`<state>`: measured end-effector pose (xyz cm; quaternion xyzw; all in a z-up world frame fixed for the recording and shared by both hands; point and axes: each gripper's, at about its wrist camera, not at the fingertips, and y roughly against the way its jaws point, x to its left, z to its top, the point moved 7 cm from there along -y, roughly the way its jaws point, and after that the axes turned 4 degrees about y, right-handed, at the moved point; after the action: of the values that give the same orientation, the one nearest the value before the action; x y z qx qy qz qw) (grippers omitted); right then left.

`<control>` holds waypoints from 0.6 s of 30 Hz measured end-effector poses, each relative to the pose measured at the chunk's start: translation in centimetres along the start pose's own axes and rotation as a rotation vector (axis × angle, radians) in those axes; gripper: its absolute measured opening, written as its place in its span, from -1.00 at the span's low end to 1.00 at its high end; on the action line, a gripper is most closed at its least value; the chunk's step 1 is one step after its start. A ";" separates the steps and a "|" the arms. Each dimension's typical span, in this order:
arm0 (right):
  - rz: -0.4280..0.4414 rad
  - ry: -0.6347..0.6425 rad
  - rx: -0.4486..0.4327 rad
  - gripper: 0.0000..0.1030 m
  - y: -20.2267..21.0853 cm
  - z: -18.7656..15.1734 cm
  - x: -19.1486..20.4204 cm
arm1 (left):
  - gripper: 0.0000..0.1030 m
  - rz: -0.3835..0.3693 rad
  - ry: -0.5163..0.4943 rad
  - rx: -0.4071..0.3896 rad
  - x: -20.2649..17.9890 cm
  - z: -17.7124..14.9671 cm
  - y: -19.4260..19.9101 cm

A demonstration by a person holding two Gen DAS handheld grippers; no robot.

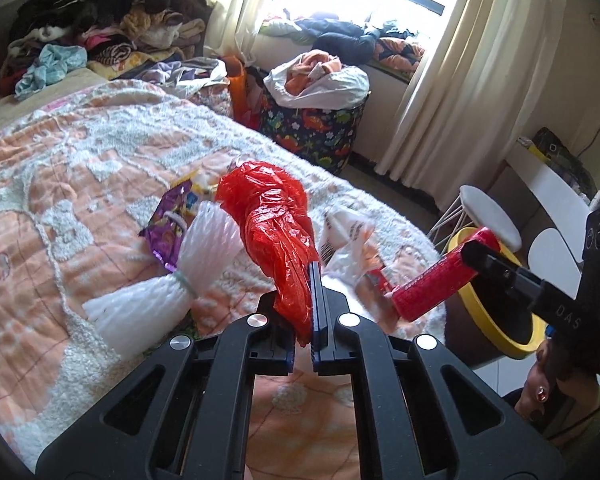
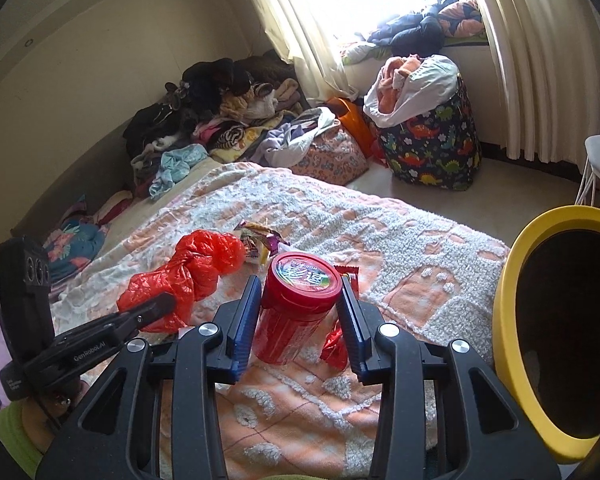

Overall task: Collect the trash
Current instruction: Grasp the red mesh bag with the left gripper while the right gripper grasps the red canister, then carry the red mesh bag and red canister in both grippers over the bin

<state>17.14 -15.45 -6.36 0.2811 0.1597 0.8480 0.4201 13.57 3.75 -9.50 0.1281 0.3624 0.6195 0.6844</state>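
Bin [image 2: 504, 304] sits right of the bed [image 2: 420, 248], swing both loads there | right gripper [image 2: 300, 312] squeezes the red can [image 2: 296, 308], keep it level | left gripper [image 1: 314, 308] pinches the red bag [image 1: 276, 224], seemingly thinly, so move gently

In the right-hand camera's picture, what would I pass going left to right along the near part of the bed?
left gripper → red plastic bag → red canister held in the right gripper → yellow-rimmed bin
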 end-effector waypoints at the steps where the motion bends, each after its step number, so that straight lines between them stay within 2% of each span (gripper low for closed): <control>1: -0.001 0.002 -0.005 -0.29 0.2 0.1 0.0 | -0.96 -0.008 -0.002 -0.006 -0.3 0.2 0.2; 9: -0.008 0.008 -0.047 -0.33 2.3 0.9 -0.2 | -0.96 -0.051 -0.013 -0.044 -2.3 1.5 1.6; 18: -0.027 -0.013 -0.097 -0.33 4.3 1.7 -1.7 | -0.96 -0.083 -0.051 -0.051 -4.8 1.8 1.8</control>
<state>16.32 -19.32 -3.37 0.2639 0.1193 0.8471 0.4456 13.52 0.04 -5.47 0.1110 0.3339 0.5961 0.7216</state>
